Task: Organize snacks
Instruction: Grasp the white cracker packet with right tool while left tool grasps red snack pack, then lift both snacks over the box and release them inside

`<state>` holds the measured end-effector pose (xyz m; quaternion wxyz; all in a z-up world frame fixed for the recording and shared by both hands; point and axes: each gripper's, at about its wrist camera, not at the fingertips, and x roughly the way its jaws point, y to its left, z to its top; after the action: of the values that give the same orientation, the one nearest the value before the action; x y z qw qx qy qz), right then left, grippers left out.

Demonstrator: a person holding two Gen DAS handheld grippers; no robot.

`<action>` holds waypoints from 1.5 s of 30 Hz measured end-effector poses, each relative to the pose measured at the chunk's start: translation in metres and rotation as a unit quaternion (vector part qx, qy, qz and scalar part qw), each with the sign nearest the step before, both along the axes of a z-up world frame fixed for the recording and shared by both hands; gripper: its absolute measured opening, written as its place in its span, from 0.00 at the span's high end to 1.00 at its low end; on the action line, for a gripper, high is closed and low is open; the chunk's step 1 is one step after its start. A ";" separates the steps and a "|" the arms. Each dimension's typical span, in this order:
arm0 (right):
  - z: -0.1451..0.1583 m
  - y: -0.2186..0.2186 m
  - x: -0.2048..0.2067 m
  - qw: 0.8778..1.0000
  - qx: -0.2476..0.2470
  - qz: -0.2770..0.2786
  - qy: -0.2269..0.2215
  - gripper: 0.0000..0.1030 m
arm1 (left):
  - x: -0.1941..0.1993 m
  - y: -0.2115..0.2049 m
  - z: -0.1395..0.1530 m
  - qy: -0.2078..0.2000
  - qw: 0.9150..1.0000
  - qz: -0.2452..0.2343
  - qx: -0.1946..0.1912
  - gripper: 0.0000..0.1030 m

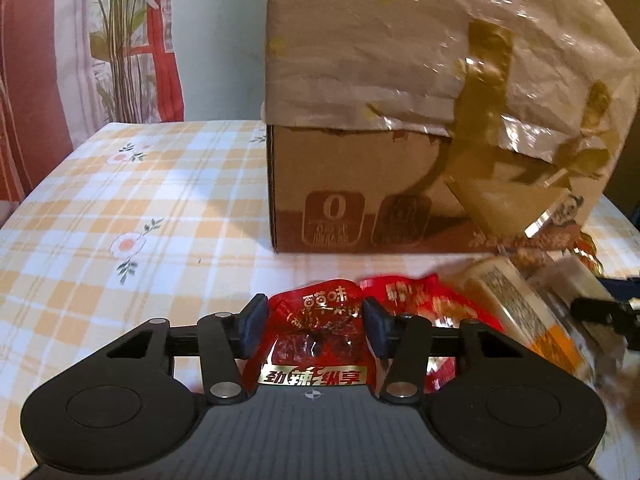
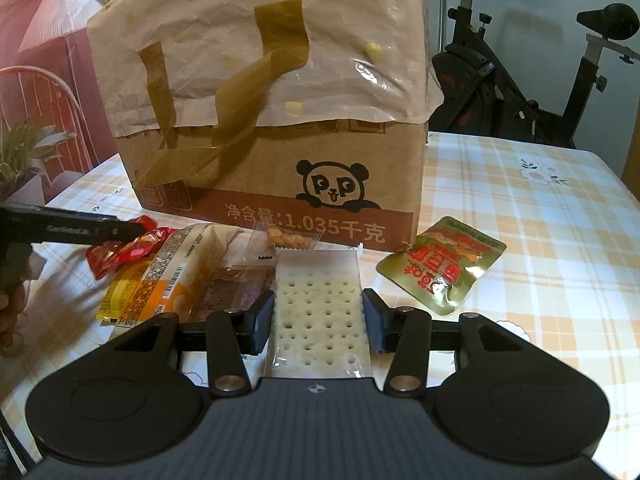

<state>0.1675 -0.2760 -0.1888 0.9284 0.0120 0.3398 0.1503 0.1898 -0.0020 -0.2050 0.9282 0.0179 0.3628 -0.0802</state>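
Left gripper point(image 1: 314, 322) clamped on one red snack packet point(image 1: 316, 340); right gripper point(image 2: 319, 320) clamped on one white cracker pack point(image 2: 318, 312). One cardboard box point(image 2: 280, 184) ahead; one gold pouch point(image 2: 442, 266) right.

The left hand-held gripper point(image 1: 314, 322) sits low with its pads point(image 1: 253, 322) pressed on both sides of a packet, as the right hand-held gripper point(image 2: 318, 322) does likewise.

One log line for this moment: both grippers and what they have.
left gripper: around red snack packet | right gripper: around cracker pack | box: behind, on table
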 end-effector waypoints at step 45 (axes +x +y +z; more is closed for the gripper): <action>0.092 0.015 -0.037 0.992 0.032 0.052 -0.111 0.53 | -0.050 -0.002 0.121 -0.158 0.985 -0.031 -0.053 0.49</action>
<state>0.1306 -0.2608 -0.0972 0.9504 0.0072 0.2299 0.2093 0.1398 -0.0044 -0.0838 0.9707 -0.0075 0.2058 -0.1240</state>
